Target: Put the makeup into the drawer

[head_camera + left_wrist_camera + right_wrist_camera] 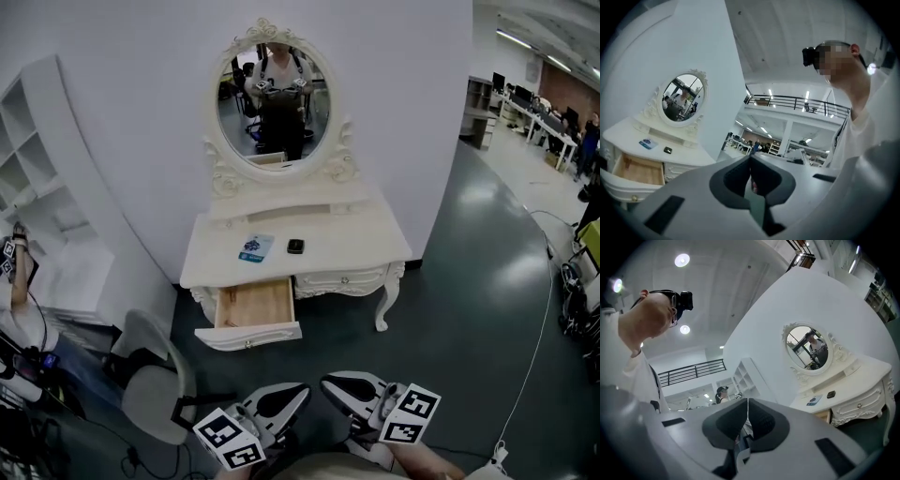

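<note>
Left gripper (pixel 750 158): jaws shut tip to tip, nothing gripped. Right gripper (pixel 747 403): jaws likewise pressed together, nothing gripped. In the head view both tools sit at the bottom of the frame, side by side over the dark floor. They are well short of the desk (pixel 352 239), with their marker cubes toward the person.

The makeup is on the desk top, apart from both tools. It consists of a flat blue packet (pixel 255 247) and a small black case (pixel 295 247). Both lie left of the top's centre, nearer the front edge than the back. The case is just right of the packet and does not touch it.

Drawer (pixel 251 305): pulled out from under the left part of the desk's front edge. Its bare wooden bottom shows. It stands directly below and in front of the packet.

An oval mirror (pixel 273 103) in a carved white frame rises from the back edge of the desk and reflects the person standing with the rig. The desk backs onto a plain white wall.

A grey chair (pixel 150 394) stands on the floor off the desk's front left corner, beside the left gripper. A white shelf unit (pixel 37 187) lines the wall farther left. A thin white cable (pixel 544 328) trails across the floor on the right.
</note>
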`<action>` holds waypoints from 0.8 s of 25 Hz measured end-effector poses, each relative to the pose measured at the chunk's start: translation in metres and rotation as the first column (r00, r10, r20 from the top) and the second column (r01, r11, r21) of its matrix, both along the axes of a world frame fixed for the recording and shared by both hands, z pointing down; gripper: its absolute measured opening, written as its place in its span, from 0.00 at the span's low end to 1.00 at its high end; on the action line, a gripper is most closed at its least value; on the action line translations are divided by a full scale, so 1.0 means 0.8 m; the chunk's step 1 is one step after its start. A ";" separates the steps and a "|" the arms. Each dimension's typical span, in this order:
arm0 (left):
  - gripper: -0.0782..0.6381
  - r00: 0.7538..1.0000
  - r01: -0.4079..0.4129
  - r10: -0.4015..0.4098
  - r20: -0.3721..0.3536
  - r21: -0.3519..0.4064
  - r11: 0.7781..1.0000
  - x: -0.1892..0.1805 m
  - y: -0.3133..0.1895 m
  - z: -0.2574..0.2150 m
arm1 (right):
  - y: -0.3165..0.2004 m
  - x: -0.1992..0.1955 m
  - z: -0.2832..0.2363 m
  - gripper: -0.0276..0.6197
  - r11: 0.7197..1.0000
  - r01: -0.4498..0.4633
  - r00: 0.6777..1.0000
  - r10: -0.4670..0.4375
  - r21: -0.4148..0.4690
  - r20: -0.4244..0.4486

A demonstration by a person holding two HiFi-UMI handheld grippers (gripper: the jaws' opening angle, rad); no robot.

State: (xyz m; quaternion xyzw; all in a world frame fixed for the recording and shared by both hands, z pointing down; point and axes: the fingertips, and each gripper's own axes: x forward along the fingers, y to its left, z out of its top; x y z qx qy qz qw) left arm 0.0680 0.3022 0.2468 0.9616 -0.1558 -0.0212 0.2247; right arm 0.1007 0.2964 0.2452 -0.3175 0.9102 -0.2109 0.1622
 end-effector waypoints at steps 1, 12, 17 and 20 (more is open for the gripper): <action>0.19 1.000 0.009 -0.010 0.019 0.021 1.000 -0.001 -0.007 0.002 | -0.005 0.002 0.002 0.09 1.000 0.000 1.000 0.000 -0.003 -0.004; 0.19 1.000 0.000 0.002 -0.021 0.101 0.995 -0.070 -0.116 0.004 | -0.102 -0.047 0.002 0.09 0.999 -0.049 0.996 0.048 -0.014 -0.081; 0.19 0.999 -0.016 0.019 -0.044 0.076 0.997 -0.129 -0.173 0.018 | -0.162 -0.098 0.013 0.09 0.997 -0.055 0.994 0.049 -0.057 -0.100; 0.19 0.998 -0.005 0.010 -0.059 0.077 0.997 -0.162 -0.206 0.020 | -0.193 -0.129 0.021 0.09 0.996 -0.048 0.991 0.037 -0.081 -0.130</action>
